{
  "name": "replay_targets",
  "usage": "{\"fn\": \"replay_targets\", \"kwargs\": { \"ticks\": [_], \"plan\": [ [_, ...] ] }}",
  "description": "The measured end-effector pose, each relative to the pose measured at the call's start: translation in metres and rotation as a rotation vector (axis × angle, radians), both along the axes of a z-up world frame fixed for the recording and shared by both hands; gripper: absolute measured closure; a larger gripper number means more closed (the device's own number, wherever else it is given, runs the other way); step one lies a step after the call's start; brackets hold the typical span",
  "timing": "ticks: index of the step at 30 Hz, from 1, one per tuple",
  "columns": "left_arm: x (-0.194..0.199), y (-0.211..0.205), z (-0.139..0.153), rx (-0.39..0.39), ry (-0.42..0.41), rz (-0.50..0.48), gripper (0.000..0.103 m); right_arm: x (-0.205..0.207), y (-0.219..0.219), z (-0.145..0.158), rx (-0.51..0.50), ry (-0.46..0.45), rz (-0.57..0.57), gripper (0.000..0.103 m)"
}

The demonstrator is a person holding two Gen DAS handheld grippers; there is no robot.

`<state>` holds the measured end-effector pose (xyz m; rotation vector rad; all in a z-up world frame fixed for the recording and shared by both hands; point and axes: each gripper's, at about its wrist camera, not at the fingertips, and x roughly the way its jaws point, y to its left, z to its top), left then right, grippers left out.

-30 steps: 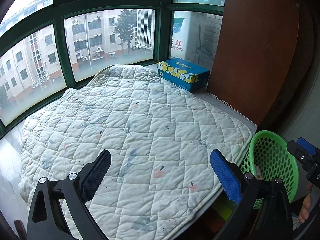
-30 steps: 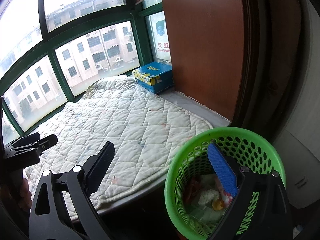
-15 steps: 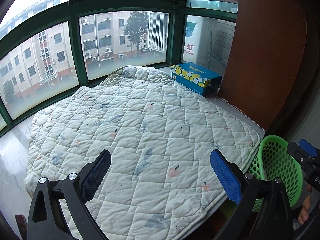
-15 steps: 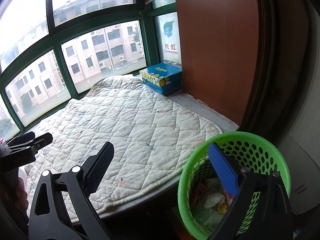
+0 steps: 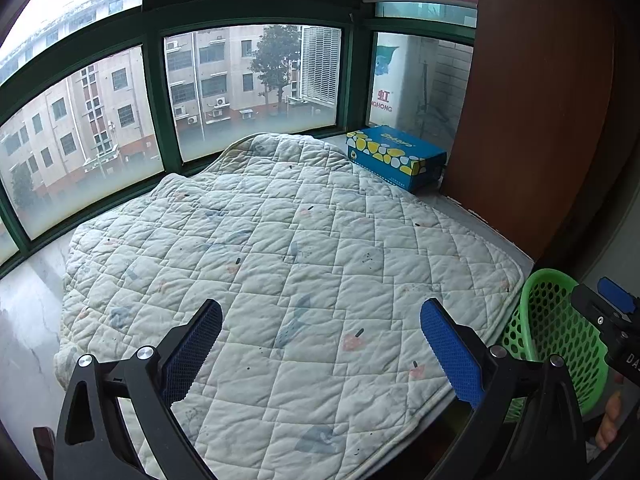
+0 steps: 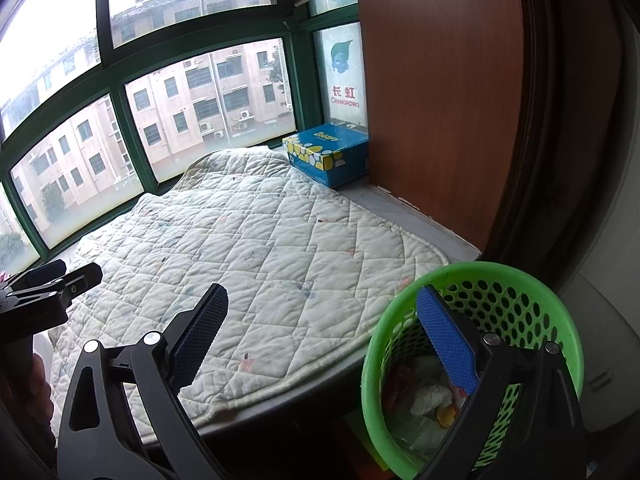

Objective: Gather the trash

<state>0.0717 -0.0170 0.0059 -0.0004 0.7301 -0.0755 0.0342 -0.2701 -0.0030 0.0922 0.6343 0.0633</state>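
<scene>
Where the right gripper [image 6: 320, 320] overlaps, basket [image 6: 552, 320] trash blurs.

Green perforated plastic basket [image 6: 516, 280] standing upright just off the quilted pad's corner, open top, crumpled trash [image 6: 430, 398] inside — white wads, a yellow scrap, something reddish — heaped at its bottom

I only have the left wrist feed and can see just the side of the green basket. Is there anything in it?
Observer: Yes. The right wrist view looks into the green basket; crumpled white paper and other scraps lie at the bottom.
Operator: Is my right tool carrying anything?
Observer: No. The right tool is open and empty, one finger over the basket's mouth.
Operator: Any trash behind the blue box?
Observer: The blue box sits against the wooden panel; no litter shows beside it.
</scene>
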Motion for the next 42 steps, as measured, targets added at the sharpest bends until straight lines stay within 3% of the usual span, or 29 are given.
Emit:
{"fn": "replay_targets", "kwargs": {
  "ticks": [42],
  "plan": [
    [-0.0033, -0.0011, -0.0057, 0.017, 0.005, 0.022, 0.007, -0.0009, 0.0049, -0.0077, -0.003, 0.008, -0.002, 0.008]
  ]
}}
